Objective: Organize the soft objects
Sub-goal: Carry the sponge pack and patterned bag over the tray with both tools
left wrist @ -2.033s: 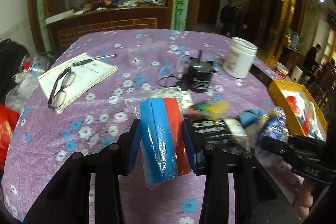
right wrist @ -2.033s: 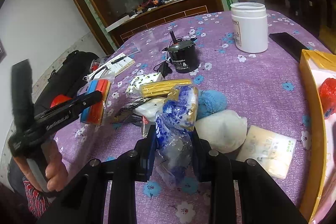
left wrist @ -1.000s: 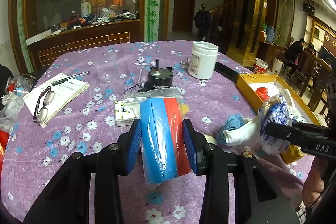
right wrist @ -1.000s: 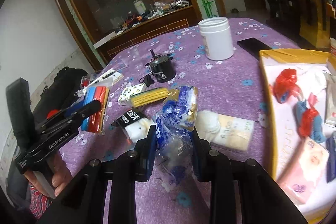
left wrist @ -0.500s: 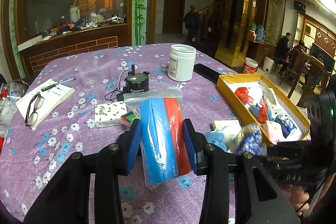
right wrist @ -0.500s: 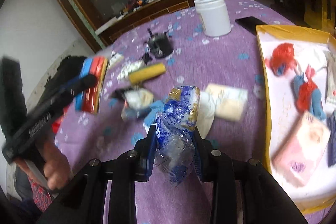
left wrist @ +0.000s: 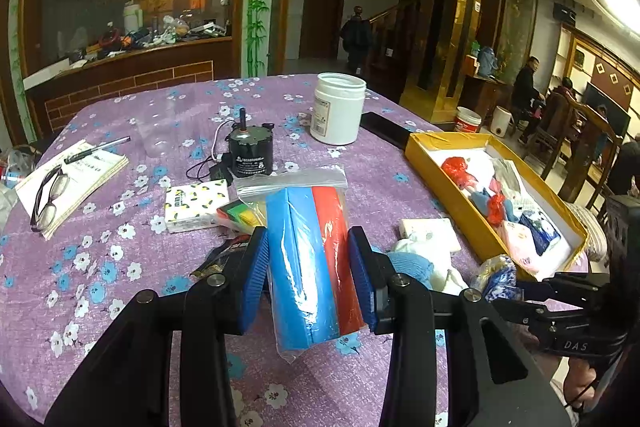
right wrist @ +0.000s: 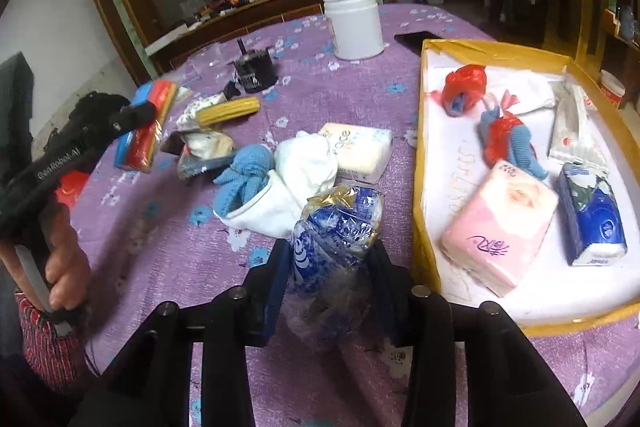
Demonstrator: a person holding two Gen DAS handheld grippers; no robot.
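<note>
Right gripper (right wrist: 326,279): jaws opening around crinkly blue packet (right wrist: 336,227); carry over yellow box (right wrist: 420,163) before release. Left gripper (left wrist: 308,267): clenched on bagged sponges (left wrist: 312,259).

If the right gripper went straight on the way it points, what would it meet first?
Probably the white sock, lying just ahead of the right gripper, whose opening jaws have the blue-and-white packet between them; depth is unclear.

Out toward the far edge of the bench (left wrist: 100,307) stands a white plastic jar (left wrist: 339,109), a black phone (left wrist: 385,129) lying flat just beside it. Nearer the middle sits a small black motor (left wrist: 251,151) with its cord curling off. Over at the left edge, a booklet (left wrist: 78,173) carries spectacles (left wrist: 48,197) and a pen (left wrist: 97,149).
</note>
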